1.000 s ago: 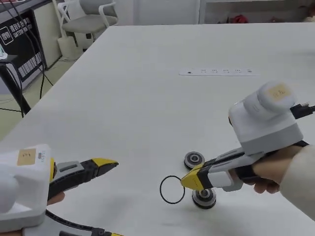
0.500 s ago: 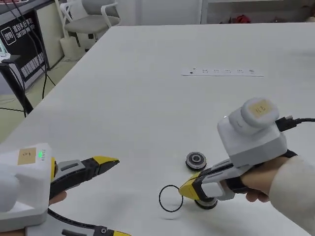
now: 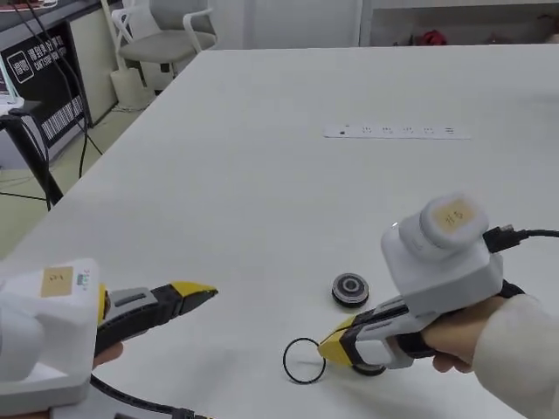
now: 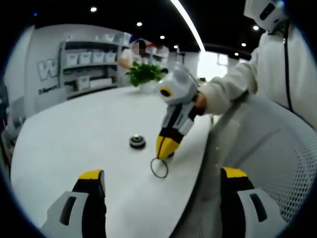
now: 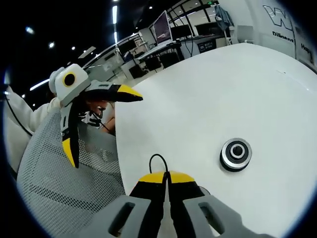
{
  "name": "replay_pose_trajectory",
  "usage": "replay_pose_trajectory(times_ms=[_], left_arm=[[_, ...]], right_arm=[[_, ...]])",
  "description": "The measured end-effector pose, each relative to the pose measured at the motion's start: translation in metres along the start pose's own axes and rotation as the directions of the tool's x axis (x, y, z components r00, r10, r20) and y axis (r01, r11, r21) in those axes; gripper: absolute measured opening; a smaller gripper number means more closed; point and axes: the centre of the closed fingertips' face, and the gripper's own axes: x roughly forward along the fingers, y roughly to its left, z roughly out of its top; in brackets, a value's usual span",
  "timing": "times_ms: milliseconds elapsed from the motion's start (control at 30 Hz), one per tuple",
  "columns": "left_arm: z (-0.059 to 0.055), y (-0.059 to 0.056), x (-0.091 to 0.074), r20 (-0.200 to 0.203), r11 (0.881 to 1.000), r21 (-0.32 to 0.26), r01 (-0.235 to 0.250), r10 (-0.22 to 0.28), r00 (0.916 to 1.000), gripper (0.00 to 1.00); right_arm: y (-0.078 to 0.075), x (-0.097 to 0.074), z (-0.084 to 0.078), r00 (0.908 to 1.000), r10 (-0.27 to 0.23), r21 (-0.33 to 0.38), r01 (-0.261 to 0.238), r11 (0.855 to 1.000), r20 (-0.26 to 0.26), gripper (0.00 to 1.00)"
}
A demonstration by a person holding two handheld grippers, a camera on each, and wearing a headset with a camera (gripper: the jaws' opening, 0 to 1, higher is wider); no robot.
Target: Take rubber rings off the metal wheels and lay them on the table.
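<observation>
On the table, near its front edge: the rubber ring lies flat on the white table, just left of the near wheel and clear of it.
Right gripper: your right gripper has its jaws pinched together on the ring's near side, nose tipped down almost to the tabletop.
What's different: compared with a second ago, that nose is lower. The near wheel, in plain sight back then, is now mostly tucked underneath. The ring looks settled rather than dangling.
What it means: ring one is basically delivered, I'd say. You just need to let go and back off without dragging it.
Far wheel: the far wheel sits apart behind the gripper. It has a dark band round its rim, so it's probably still wearing its ring. That's your next one.
Left gripper: your left gripper hangs off to the left, jaws spread wide, holding nothing.
</observation>
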Motion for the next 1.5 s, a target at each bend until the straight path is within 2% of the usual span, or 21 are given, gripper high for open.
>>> replay_pose_trajectory(times_ms=[667, 1033, 1267, 1500], left_arm=[[-0.002, 0.0, 0.001, -0.009, 1.0, 0.001, 0.004, -0.004, 1.0, 0.99], [-0.002, 0.0, 0.0, -0.007, 1.0, 0.001, 0.0, 0.0, 1.0, 0.98], [-0.003, 0.002, -0.001, -0.006, 1.0, 0.0, -0.002, 0.002, 1.0, 0.98], [-0.002, 0.001, 0.0, -0.007, 1.0, 0.001, -0.005, 0.005, 1.0, 0.98]], right_arm=[[-0.008, -0.004, 0.001, 0.9998, -0.019, 0.002, 0.019, 1.0, 0.007, 0.03], [-0.017, -0.017, 0.01, 0.9983, -0.038, 0.016, 0.038, 0.999, 0.044, 0.06], [-0.024, -0.029, 0.019, 0.9948, -0.065, 0.013, 0.064, 0.998, 0.079, 0.07], [-0.024, -0.041, 0.028, 0.9903, -0.077, 0.017, 0.075, 0.997, 0.116, 0.09]])
